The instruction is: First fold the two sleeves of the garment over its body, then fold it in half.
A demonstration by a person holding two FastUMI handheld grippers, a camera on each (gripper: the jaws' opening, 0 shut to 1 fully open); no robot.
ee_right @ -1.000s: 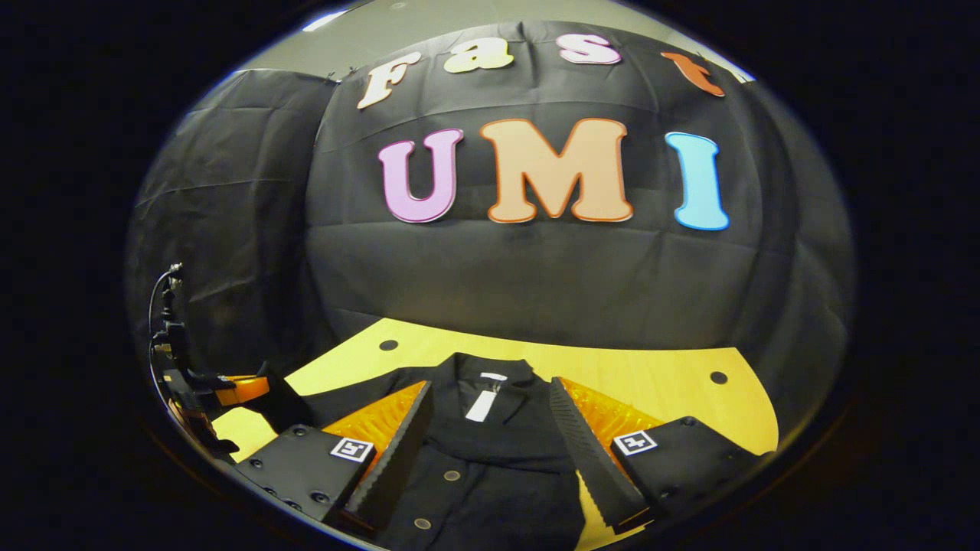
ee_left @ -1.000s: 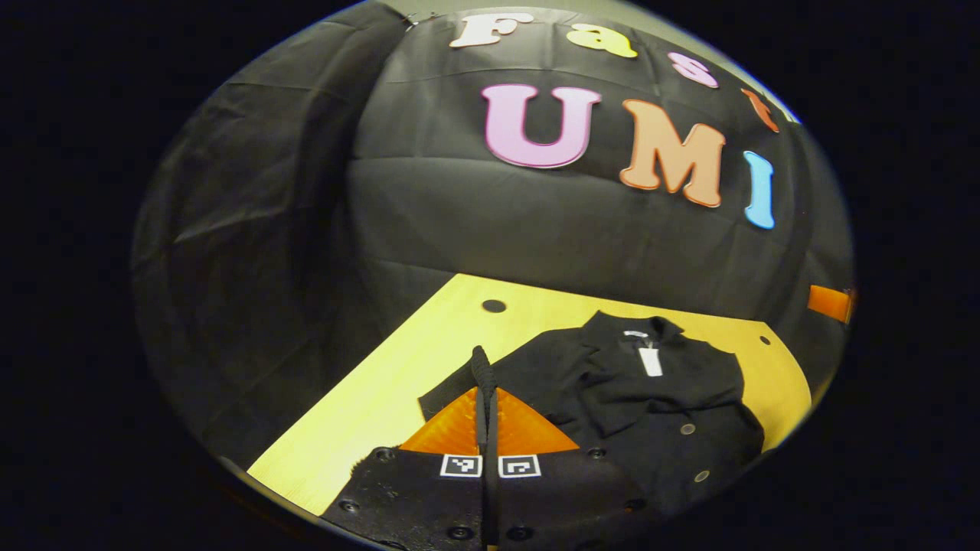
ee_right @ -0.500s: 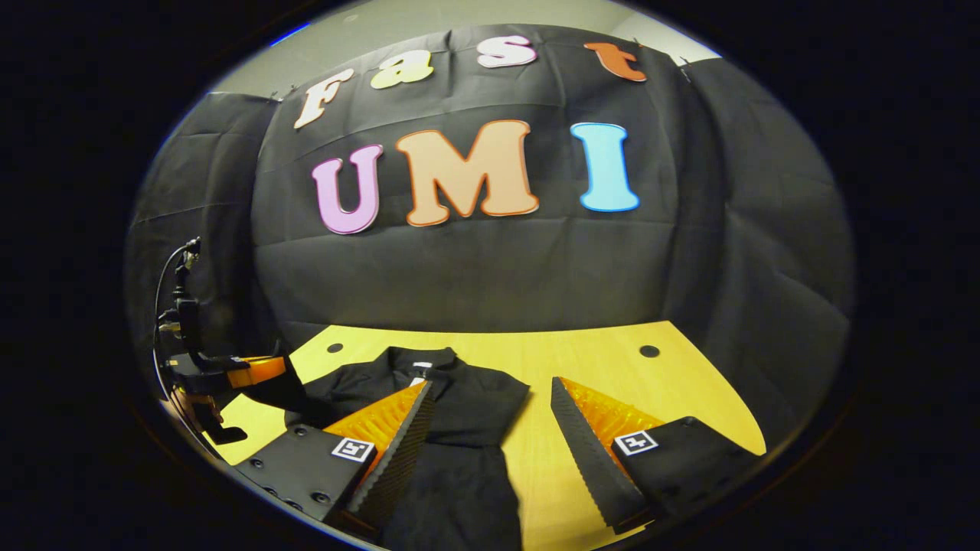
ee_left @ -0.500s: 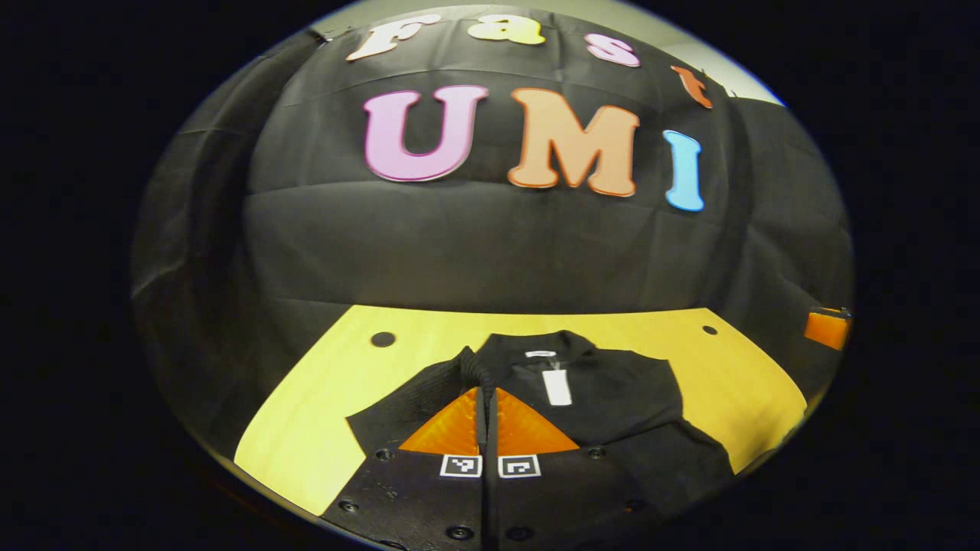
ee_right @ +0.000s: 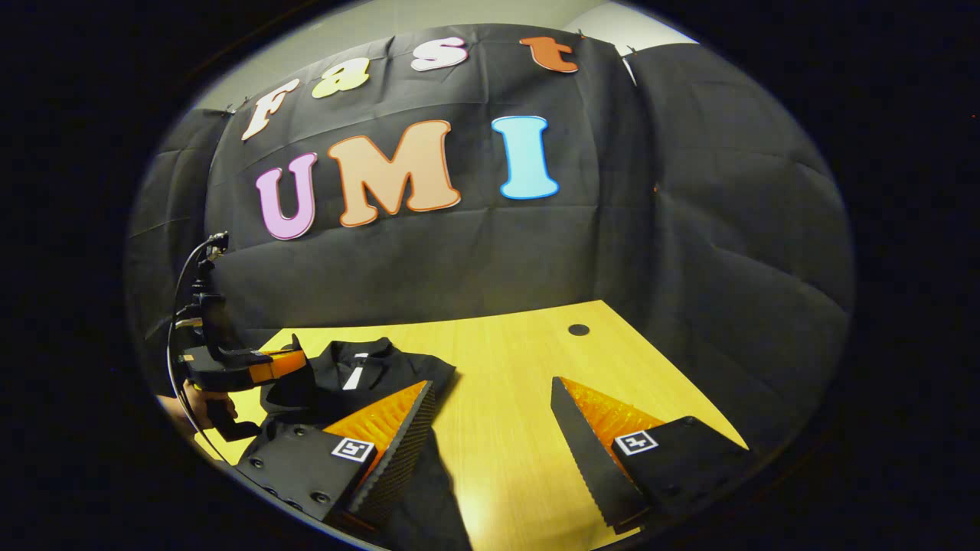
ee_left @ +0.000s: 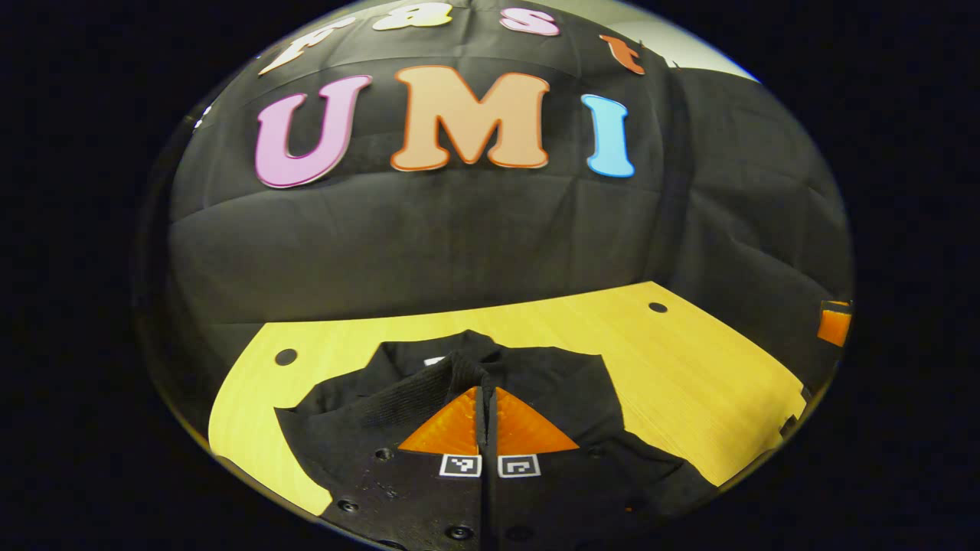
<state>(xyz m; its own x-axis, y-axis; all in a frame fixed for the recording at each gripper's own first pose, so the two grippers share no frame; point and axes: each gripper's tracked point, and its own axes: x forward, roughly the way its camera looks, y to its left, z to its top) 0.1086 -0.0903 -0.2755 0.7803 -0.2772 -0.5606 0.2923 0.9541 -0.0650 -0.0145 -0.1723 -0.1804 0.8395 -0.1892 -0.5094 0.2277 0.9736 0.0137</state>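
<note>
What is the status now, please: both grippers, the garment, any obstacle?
Left gripper shut on sleeve. Right gripper open above table. Garment partly folded. No obstacle seen.

black garment [ee_left: 551, 383], yellow wooden table [ee_left: 689, 375]

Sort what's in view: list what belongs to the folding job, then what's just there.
Job:
- black garment
- sleeve pinched in the left gripper
- right gripper, open

Just there:
- wooden table
- black cloth wall
</note>
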